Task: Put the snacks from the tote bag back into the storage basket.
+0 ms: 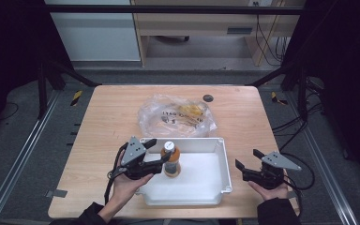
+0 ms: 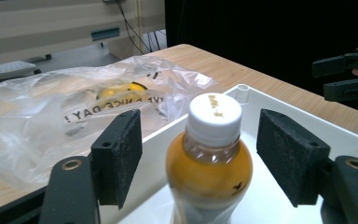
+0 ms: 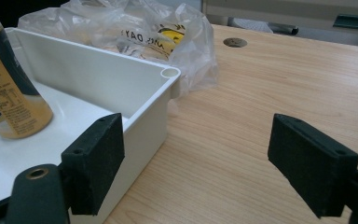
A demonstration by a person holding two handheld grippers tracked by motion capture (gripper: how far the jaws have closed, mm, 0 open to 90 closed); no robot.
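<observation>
A lab: a wooden table [image 1: 122,122] inside a black frame [image 1: 168,9], with trailing cables [image 1: 267,42] behind.

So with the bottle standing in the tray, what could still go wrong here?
The bottle stands upright between the pads of the open left hand-held gripper, so pulling back crookedly could tip it. It also stands near the white tray's left wall, where a knock might topple it.

bottle [image 1: 171,159] | orange, white cap | upright | in white bin [image 1: 215,187]
</observation>
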